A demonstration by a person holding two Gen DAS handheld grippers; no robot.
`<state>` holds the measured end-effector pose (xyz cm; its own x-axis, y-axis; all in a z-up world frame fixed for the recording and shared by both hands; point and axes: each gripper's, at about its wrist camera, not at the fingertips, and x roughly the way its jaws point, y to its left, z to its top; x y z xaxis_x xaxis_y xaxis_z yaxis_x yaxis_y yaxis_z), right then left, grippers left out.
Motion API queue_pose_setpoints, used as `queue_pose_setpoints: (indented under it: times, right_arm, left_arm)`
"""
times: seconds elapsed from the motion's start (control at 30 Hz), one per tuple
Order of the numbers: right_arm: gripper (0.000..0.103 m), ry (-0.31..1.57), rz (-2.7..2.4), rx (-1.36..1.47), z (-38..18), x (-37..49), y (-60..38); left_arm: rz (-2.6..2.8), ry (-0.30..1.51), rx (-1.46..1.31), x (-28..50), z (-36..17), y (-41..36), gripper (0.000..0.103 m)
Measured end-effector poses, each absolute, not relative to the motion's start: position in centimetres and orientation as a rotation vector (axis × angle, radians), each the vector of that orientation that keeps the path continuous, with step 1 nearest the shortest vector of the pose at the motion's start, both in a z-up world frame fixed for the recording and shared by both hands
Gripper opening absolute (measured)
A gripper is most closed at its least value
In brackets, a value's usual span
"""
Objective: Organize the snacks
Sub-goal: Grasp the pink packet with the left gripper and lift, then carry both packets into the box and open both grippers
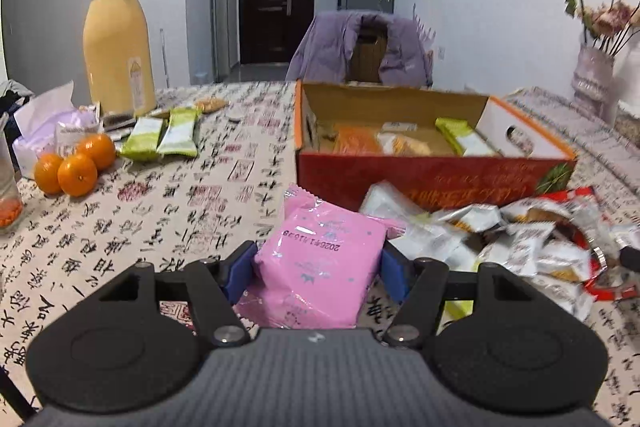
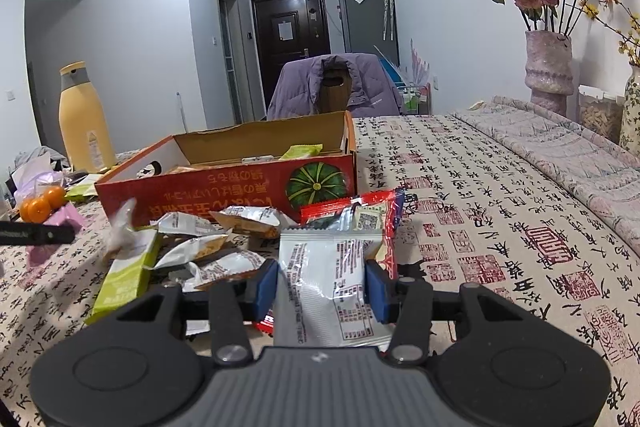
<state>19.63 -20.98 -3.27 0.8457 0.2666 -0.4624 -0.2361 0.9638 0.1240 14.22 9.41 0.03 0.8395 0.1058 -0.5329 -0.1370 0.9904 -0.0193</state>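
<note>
My left gripper [image 1: 318, 267] is shut on a pink snack packet [image 1: 320, 259], held just above the tablecloth in front of the red cardboard box [image 1: 420, 179]. My right gripper [image 2: 322, 287] is shut on a white snack packet [image 2: 328, 291], its blue pads pressing both sides. The red cardboard box [image 2: 224, 191] stands open with orange, white and green packets inside. A pile of white and silver snack packets [image 1: 500, 239] lies against the box's front, with a red wrapper [image 2: 360, 215] among them. The snack pile [image 2: 216, 239] spreads to the left of my right gripper.
A yellow thermos [image 1: 118, 39] stands at the back left, with oranges [image 1: 76, 167] and two green snack bars [image 1: 164, 137] near it. A green bar [image 2: 124, 275] lies by the pile. A vase of dried roses [image 2: 548, 67] stands at the right. A chair with a purple jacket [image 1: 360, 47] is behind the table.
</note>
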Motion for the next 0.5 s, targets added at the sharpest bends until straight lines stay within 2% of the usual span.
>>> queue_pose_setpoints:
  times: [0.5]
  right_arm:
    - [0.046, 0.433, 0.303, 0.039, -0.8, 20.5, -19.5]
  left_arm:
    - [0.082, 0.446, -0.075, 14.3, 3.9, 6.6, 0.066]
